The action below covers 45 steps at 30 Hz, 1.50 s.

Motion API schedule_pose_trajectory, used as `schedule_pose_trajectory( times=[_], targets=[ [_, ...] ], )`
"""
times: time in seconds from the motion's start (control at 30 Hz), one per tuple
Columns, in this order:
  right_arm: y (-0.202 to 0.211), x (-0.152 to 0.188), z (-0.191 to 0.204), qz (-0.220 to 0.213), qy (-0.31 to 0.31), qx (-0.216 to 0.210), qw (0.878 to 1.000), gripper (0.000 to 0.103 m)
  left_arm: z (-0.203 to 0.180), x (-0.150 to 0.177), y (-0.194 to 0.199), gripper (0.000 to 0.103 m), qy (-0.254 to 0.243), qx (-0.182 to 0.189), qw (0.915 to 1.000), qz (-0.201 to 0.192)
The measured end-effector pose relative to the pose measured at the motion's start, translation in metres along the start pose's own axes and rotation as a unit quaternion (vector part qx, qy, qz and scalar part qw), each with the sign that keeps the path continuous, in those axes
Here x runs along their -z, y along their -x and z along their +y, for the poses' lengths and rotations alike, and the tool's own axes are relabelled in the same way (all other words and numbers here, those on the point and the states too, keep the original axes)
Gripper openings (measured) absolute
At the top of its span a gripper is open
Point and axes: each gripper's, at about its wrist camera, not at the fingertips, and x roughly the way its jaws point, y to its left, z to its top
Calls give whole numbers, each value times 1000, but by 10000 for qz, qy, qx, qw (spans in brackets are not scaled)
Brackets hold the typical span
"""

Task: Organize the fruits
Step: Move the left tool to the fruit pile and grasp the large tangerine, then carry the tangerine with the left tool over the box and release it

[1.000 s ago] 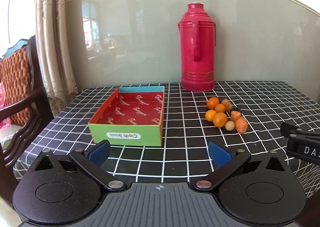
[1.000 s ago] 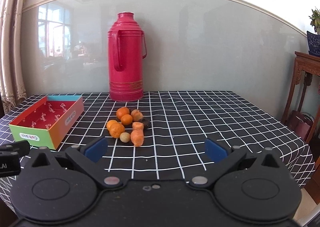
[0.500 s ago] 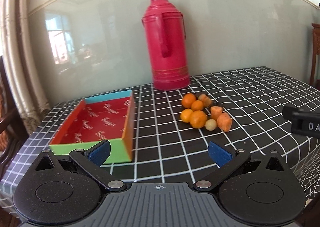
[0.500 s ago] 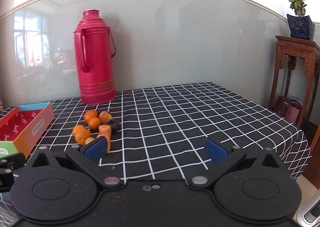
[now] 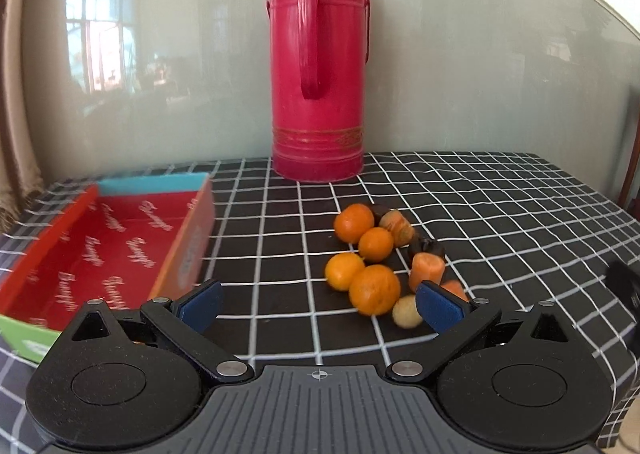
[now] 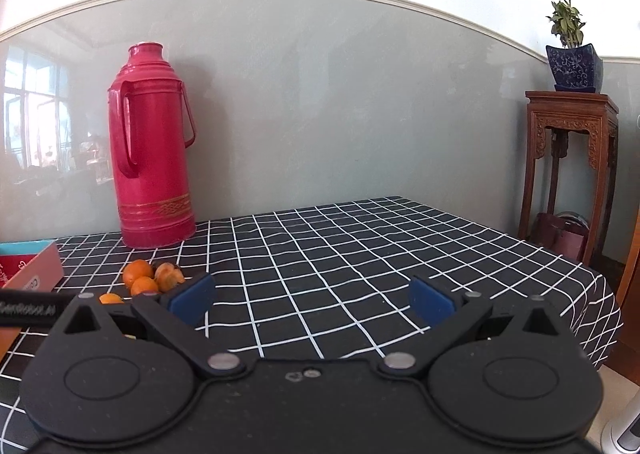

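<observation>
1. The left gripper (image 5: 318, 304) is held level and low over the table (image 5: 500, 214), its fingers pointing toward the back wall; its jaws are spread wide with nothing between them.
2. The right gripper (image 6: 310, 300) is also level, aimed across a bare stretch of the checked cloth; its jaws are released and grasp nothing.
3. The fruit pile (image 5: 380, 258) lies just ahead of the left gripper's jaws, toward the right-hand pad (image 5: 438, 310). A pale round fruit (image 5: 406, 312) sits just beside that pad, and a carrot-like orange chunk (image 5: 426, 270) lies just beyond it.
4. The four oranges (image 5: 374, 288) are round, matte and dimpled. They are packed close together; two dark-tipped pieces lie behind them.
5. From the right gripper, the same pile (image 6: 150, 280) lies ahead of and outside its left pad (image 6: 190, 300), partly hidden by the gripper body.
6. The box (image 5: 188, 238) is an open cardboard tray with a printed red floor, an orange side wall and a teal back wall. It lies ahead-left of the left gripper's jaws; its near corner is just beyond the left pad (image 5: 200, 304).
7. A glossy red thermos (image 5: 318, 66), cylindrical with a moulded handle, stands upright well beyond the jaws at the table's back edge, against the wall.
8. A strip of bare black-and-white grid cloth separates the box from the fruit.
9. To the right of the right gripper's jaws, the cloth drapes over the table's edge; a carved wooden stand (image 6: 570, 170) stands beyond it.
</observation>
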Motion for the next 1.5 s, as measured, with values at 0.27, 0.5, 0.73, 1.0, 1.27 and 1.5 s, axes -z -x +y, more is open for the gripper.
schedule_pose_trajectory(
  times=[0.27, 0.5, 0.73, 1.0, 1.27, 1.5],
  targets=[
    [-9, 0, -5, 147, -247, -65, 9996, 98, -8, -2, -45, 102, 251, 96, 9992, 303],
    [-9, 2, 2, 155, -140, -177, 9996, 98, -6, 3, -64, 89, 501, 221, 9971, 522],
    [-9, 2, 0, 175, -167, -217, 9995, 98, 2, 5, -49, 59, 709, 444, 9958, 372],
    [-11, 2, 4, 218, -108, -298, 9993, 98, -1, 1, -65, 60, 809, 669, 9930, 539],
    [-9, 4, 5, 180, -12, -302, 9994, 98, -17, 6, -73, 38, 612, 775, 9937, 523],
    [-10, 4, 5, 242, -23, -374, 9990, 98, -14, 6, -57, 38, 314, 533, 9979, 205]
  ],
)
